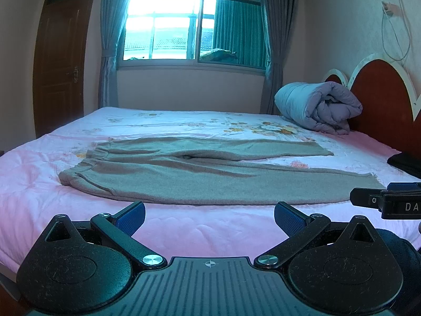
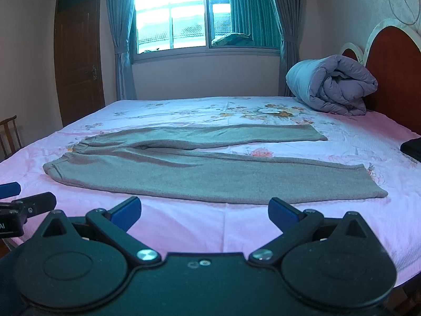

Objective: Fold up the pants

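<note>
Grey-beige pants (image 1: 200, 173) lie flat on the pink floral bed (image 1: 184, 226), waistband to the left, both legs spread apart toward the right. They also show in the right wrist view (image 2: 200, 168). My left gripper (image 1: 209, 217) is open and empty, just short of the near leg's edge. My right gripper (image 2: 204, 212) is open and empty, also just in front of the near leg. The right gripper's side shows in the left wrist view (image 1: 386, 201), and the left gripper's side shows in the right wrist view (image 2: 23, 205).
A rolled lilac duvet (image 1: 318, 105) lies at the head of the bed by the red headboard (image 1: 381, 97). A dark object (image 2: 411, 146) sits at the bed's right edge. A window with curtains (image 1: 194, 23), a brown door (image 1: 60, 63) and a wooden chair (image 2: 9, 134) stand beyond.
</note>
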`<state>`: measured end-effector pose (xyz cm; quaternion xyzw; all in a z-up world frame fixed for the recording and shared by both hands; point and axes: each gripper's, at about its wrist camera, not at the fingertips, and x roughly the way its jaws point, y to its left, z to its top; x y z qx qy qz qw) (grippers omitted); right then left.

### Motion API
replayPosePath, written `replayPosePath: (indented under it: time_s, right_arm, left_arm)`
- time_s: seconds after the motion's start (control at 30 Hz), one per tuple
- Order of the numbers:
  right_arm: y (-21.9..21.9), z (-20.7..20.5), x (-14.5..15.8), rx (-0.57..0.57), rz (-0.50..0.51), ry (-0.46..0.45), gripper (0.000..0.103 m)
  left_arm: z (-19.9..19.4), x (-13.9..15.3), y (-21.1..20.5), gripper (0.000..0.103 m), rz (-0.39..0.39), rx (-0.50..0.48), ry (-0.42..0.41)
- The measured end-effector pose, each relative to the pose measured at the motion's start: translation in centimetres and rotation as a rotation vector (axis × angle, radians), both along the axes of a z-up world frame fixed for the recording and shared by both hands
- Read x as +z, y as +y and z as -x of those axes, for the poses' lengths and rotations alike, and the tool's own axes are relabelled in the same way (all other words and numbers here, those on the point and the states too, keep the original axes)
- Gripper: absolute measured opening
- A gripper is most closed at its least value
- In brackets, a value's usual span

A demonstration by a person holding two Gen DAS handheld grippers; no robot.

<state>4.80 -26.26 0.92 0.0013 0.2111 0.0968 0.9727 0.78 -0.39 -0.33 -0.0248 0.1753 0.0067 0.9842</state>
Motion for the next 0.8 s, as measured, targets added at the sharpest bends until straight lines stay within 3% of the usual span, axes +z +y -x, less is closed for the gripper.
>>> replayPosePath:
  time_s: [0.8]
  right_arm:
    - [-0.14, -0.02, -0.13, -0.001, 0.001, 0.002, 0.097]
  left_arm:
    - [-0.06, 0.06, 0.04, 0.103, 0.001, -0.001, 0.001]
